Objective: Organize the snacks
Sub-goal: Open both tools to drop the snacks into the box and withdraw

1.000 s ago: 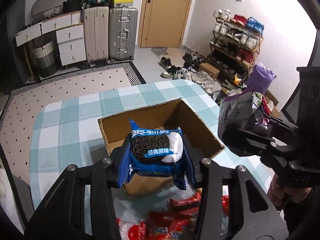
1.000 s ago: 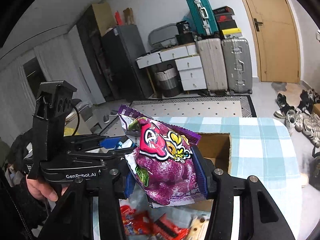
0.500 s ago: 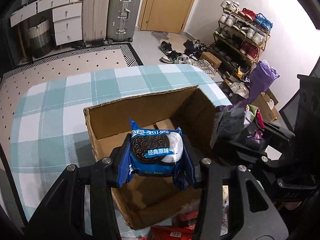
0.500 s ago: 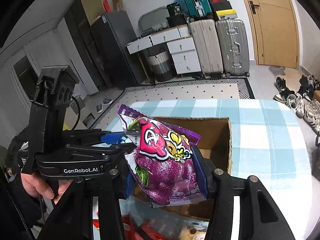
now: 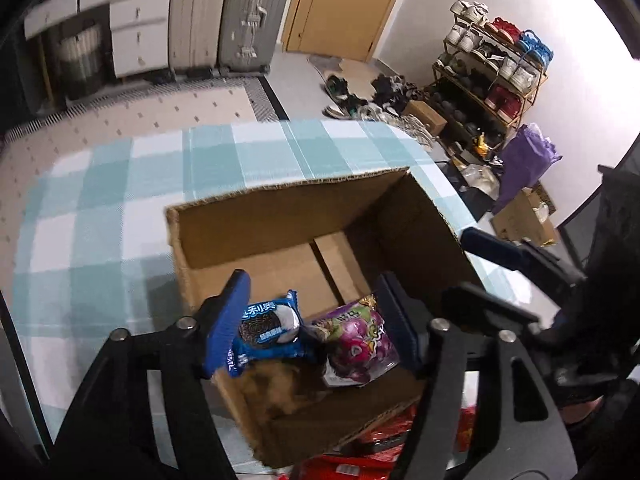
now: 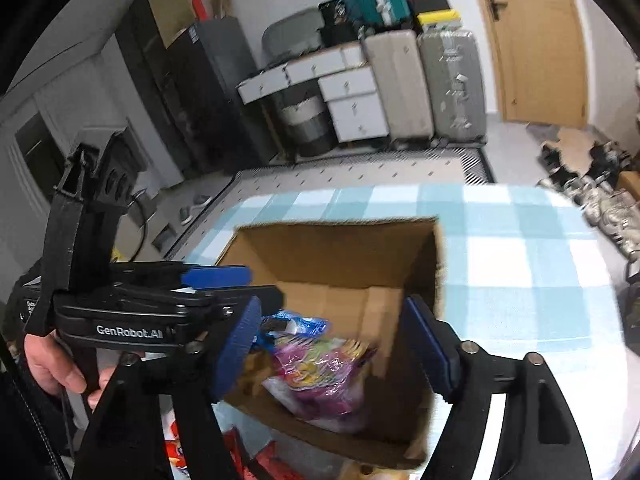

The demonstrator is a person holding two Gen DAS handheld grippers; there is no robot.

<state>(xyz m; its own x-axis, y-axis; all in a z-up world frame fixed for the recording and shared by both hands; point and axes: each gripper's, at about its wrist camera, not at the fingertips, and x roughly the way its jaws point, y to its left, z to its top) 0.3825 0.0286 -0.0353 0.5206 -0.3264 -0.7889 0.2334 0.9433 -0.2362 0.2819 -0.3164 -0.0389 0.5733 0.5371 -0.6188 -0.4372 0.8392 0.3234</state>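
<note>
An open cardboard box [image 5: 280, 216] [image 6: 332, 248] stands on the checked tablecloth. Inside it lie a blue Oreo pack [image 5: 268, 330] [image 6: 296, 326] and a purple snack bag [image 5: 358, 338] [image 6: 320, 376], side by side near the front wall. My left gripper [image 5: 316, 320] hangs over the box front, jaws wide apart, the Oreo pack just beside its left finger [image 5: 228, 320]. My right gripper [image 6: 336, 348] is also open over the box, the purple bag below it. Each gripper shows in the other's view: the right one in the left wrist view [image 5: 516, 264], the left one in the right wrist view [image 6: 152, 304].
Red snack packets [image 5: 372, 444] [image 6: 256, 456] lie on the table [image 5: 100, 216] in front of the box. Beyond the table are a patterned rug, suitcases [image 5: 248, 16], drawers, a door and a shoe rack [image 5: 492, 68].
Both grippers moved forward over the box and opened. The Oreo pack and the purple bag left the jaws and now lie inside the box.
</note>
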